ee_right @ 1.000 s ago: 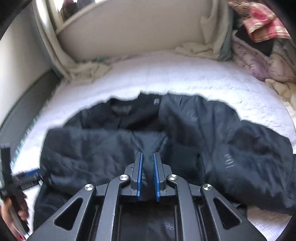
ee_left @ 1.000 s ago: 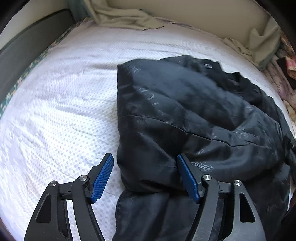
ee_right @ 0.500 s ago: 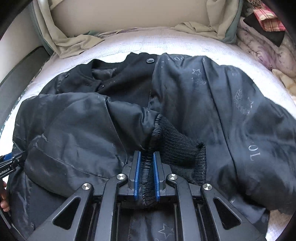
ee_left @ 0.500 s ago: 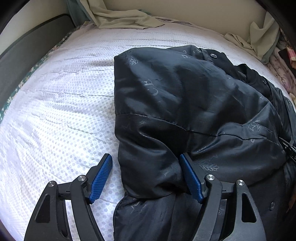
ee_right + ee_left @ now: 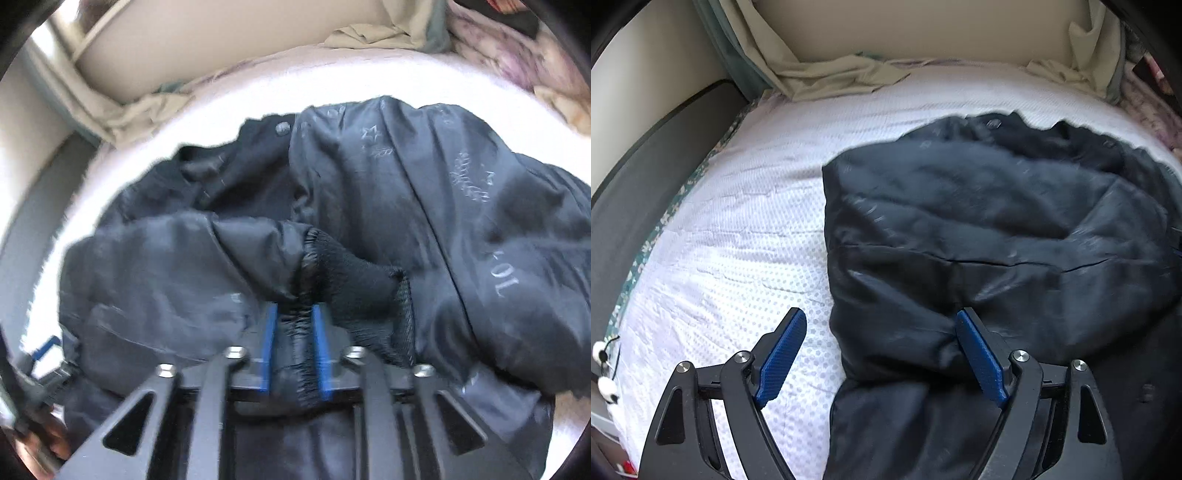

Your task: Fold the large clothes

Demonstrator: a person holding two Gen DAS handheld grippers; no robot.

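A black padded jacket (image 5: 979, 221) lies spread on the white mattress (image 5: 738, 221). My left gripper (image 5: 880, 314) straddles its near left edge, and the jaws are opening wide. Its right pad (image 5: 979, 354) rests against the fabric, and its left pad (image 5: 779, 354) hangs over bare mattress. In the right wrist view the jacket (image 5: 424, 206) has one sleeve folded across its front. That sleeve's knitted cuff (image 5: 354, 280) lies just ahead of my right gripper (image 5: 294, 308). The jaws there are opening, with the cuff seam loose between the blue pads.
Crumpled beige sheets (image 5: 831, 74) lie along the headboard. A dark bed frame (image 5: 646, 177) runs down the left side. Piled bedding and clothes (image 5: 517, 55) sit at the far right. The left gripper (image 5: 44, 354) and a hand (image 5: 55, 439) show at the lower left.
My right gripper's pads have parted around the cuff seam they were clamping, and it has sunk a little. My left gripper's jaws have spread wider and it has shifted sideways.
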